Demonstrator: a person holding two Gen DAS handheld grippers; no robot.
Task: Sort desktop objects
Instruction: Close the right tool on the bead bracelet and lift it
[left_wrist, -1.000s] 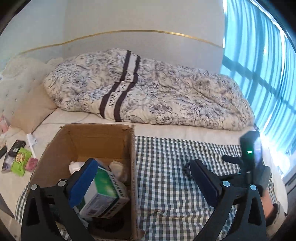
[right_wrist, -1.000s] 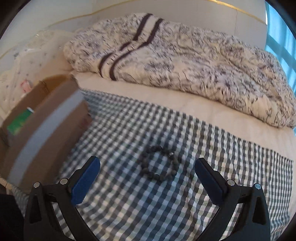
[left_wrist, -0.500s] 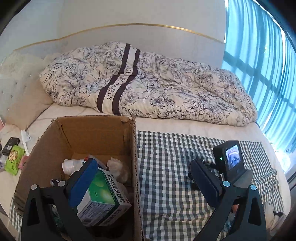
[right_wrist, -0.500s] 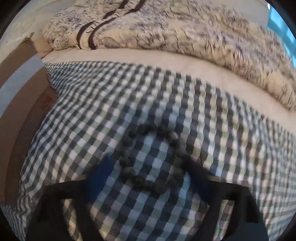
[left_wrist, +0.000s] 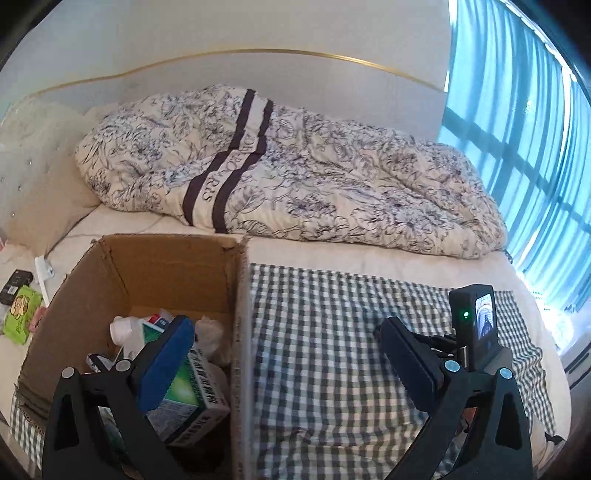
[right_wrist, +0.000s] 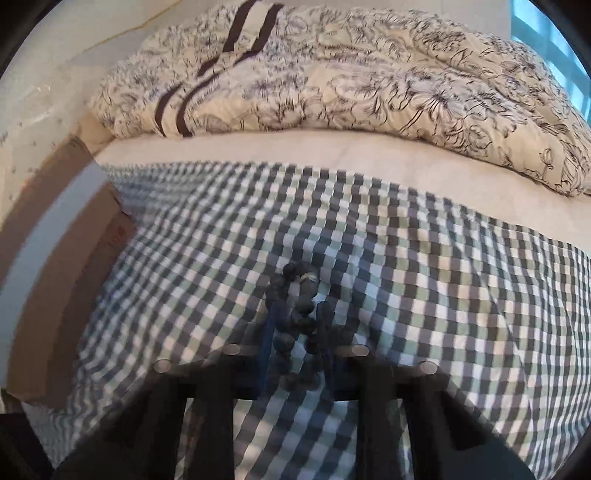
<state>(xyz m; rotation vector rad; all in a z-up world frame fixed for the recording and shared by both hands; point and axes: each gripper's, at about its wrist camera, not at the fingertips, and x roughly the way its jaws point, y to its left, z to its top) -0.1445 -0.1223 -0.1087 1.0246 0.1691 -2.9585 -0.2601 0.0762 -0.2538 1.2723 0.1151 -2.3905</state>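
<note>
Right hand-held gripper (right_wrist: 297, 332) is pinched on the bead bracelet (right_wrist: 295, 317) at the frame's lower middle, on the checked cloth (right_wrist: 424, 277); beads could roll free, or I snag fabric too, while my left hand-held gripper (left_wrist: 288, 354) gapes idle.

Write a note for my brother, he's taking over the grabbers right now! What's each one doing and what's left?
Right gripper: closed around the dark bead bracelet, which is on the checked cloth.
Left gripper: open, empty, above the cardboard box edge.
Done: green carton, white bottle and other bits are in the box.
Left: lift the bracelet and drop it in the box.
</note>
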